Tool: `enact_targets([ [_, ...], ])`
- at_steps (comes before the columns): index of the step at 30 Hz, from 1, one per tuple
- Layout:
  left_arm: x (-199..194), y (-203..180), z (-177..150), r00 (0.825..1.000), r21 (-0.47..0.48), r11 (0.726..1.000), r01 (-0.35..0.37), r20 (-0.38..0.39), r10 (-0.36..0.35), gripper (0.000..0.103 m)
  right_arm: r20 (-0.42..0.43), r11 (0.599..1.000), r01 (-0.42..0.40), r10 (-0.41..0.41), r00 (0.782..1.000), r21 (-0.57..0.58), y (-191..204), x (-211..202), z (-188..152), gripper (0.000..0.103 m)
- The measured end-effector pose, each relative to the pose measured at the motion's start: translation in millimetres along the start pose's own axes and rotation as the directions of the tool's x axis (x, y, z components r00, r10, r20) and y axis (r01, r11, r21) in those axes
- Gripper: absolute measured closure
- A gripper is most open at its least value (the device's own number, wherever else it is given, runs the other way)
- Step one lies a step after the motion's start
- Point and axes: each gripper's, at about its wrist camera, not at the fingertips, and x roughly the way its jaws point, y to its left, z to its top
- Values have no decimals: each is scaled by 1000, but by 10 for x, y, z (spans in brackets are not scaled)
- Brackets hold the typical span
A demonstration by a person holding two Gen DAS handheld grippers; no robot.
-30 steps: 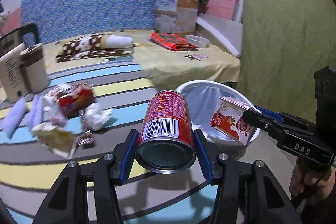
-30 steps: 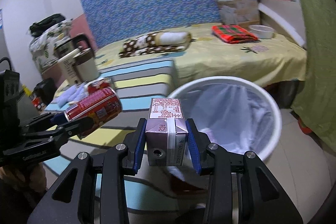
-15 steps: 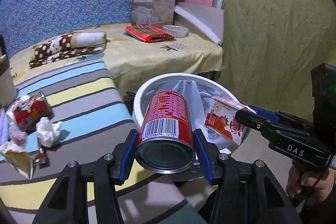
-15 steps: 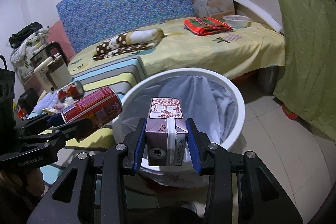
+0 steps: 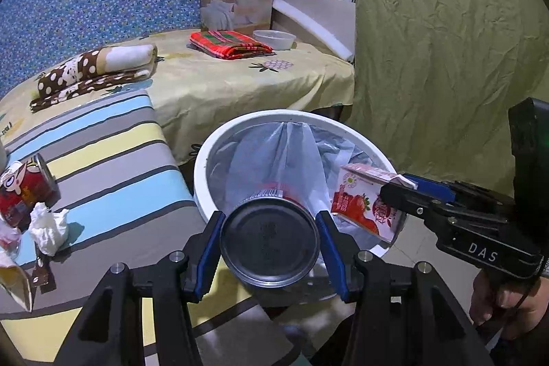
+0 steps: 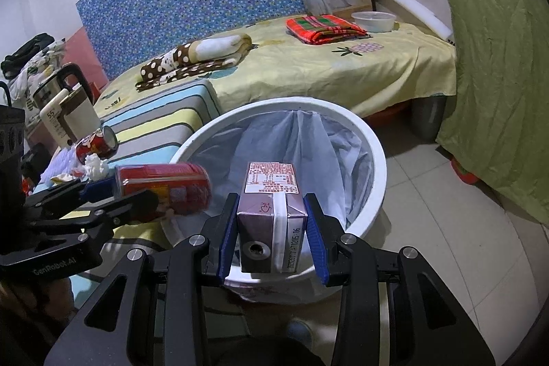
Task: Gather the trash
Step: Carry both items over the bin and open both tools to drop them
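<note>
While both grippers are hovering over the white bin [image 5: 206, 160], the left gripper [image 5: 271, 240] is clamping a red can [image 5: 270, 244] between its blue fingers [image 5: 210, 244], tipped mouth-down toward the bin liner. The right gripper [image 6: 271, 237] is pinching a small drink carton [image 6: 271, 215] above the bin's near rim, while another can [image 5: 24, 186] and a crumpled tissue [image 5: 48, 225] are lying on the striped cushion [image 5: 103, 143].

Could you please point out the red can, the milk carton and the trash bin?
red can [image 5: 270, 246]: left wrist view, its metal base.
milk carton [image 6: 271, 218]: right wrist view, its near end.
trash bin [image 6: 377, 153]: right wrist view, its white rim.
</note>
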Motion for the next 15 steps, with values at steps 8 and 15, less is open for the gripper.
enact_targets([
  [8,23,5,14,1000,2,1000,6,5,-6,49,13,1000,-1,1,1000,4,-25,-25,-3,63],
  [15,85,-57,33,1000,26,1000,1,3,-1,49,33,1000,13,-13,999,11,-40,-74,-8,64],
])
